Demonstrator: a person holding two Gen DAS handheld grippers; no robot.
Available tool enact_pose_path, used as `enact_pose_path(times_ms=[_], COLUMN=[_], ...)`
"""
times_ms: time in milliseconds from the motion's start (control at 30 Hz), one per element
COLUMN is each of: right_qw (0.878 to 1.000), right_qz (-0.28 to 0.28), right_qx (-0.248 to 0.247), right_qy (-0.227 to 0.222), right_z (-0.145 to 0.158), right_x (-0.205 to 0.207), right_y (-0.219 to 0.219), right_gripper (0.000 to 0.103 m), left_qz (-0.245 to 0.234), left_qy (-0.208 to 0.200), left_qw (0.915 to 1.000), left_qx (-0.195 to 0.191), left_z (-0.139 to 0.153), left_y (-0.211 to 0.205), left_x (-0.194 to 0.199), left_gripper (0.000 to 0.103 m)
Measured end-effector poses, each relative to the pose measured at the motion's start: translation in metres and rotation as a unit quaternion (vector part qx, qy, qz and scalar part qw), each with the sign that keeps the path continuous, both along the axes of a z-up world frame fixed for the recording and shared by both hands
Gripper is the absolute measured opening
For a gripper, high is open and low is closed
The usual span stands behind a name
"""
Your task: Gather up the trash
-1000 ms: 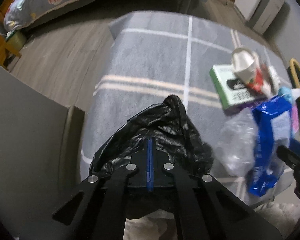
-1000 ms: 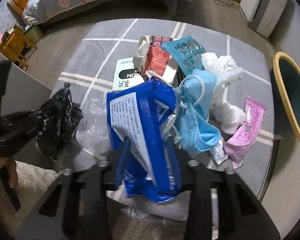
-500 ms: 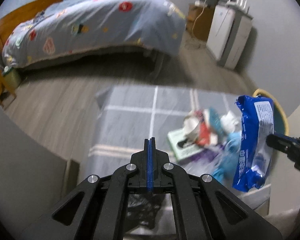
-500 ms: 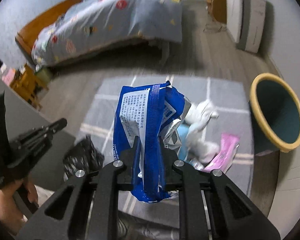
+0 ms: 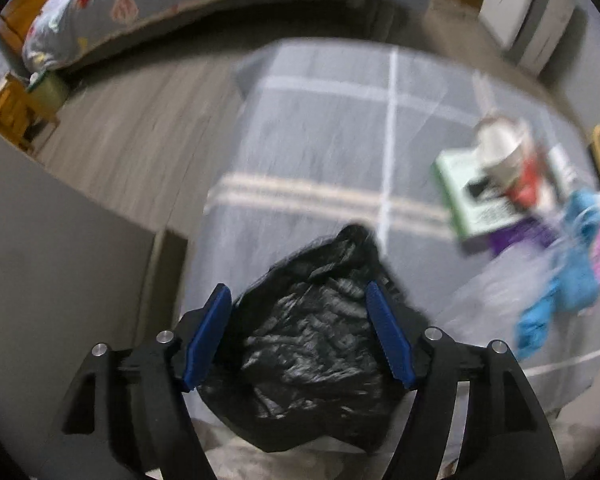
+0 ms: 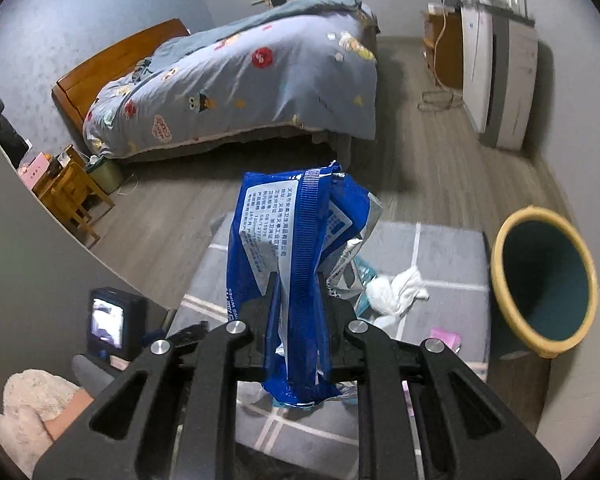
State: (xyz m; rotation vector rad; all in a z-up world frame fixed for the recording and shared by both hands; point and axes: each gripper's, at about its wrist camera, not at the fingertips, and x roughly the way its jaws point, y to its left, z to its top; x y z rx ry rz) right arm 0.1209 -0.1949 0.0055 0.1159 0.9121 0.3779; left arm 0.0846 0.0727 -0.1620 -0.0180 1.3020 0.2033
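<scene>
Between the right gripper's (image 6: pixel 296 312) near-closed fingers a blue wrapper (image 6: pixel 296 240) is pinched, standing upright above the grey rug (image 6: pixel 452 248). At two o'clock from it sits a teal bin with a yellow rim (image 6: pixel 540 280); a white tissue (image 6: pixel 396 292) lies at three o'clock. The left gripper (image 5: pixel 300 332) has just been opening, its blue pads (image 5: pixel 388 332) wide on either side of a crumpled black bag (image 5: pixel 312 344); whether they touch it is unclear. Blurred litter, including a green box (image 5: pixel 472 196), lies at two o'clock.
</scene>
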Motion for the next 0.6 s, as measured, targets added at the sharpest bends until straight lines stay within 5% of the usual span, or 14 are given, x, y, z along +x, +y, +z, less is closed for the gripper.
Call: enact_pose_path(times_ms=[33,100,200,367,600], right_qw=[1.000,1.000,1.000,0.999,0.998], right_qz=[-0.001,-0.004,-0.010,-0.021,-0.041], right_qx=[0.002,0.000,0.006,0.019,0.023], right_qy=[0.001,-0.003,-0.007,-0.016,-0.045], right_z=[-0.001,0.000,0.004,0.012,0.030], right_x=[0.001,0.000,0.000,0.000,0.009], right_y=[-0.001,-0.004,-0.009,-0.020,-0.044], right_gripper=[0.016,0.016,0.016,0.016,0.016], left_qz=[-0.001,-0.008,-0.036,-0.046,-0.089], left_qy=[0.012,0.022,0.035,-0.049,-0.170], left_qw=[0.9999,0.9995,0.9982,0.9974,0.9815], left_qx=[0.003,0.018,0.034,0.023,0.007], left_z=[-0.007,-0.013,-0.019,0.024,0.113], left_y=[0.000,-0.004,-0.012,-0.018,-0.044], left_x=[0.000,0.002,0.005,0.011,0.028], left_gripper=[0.066,0.033,0.002,0.001,0.001])
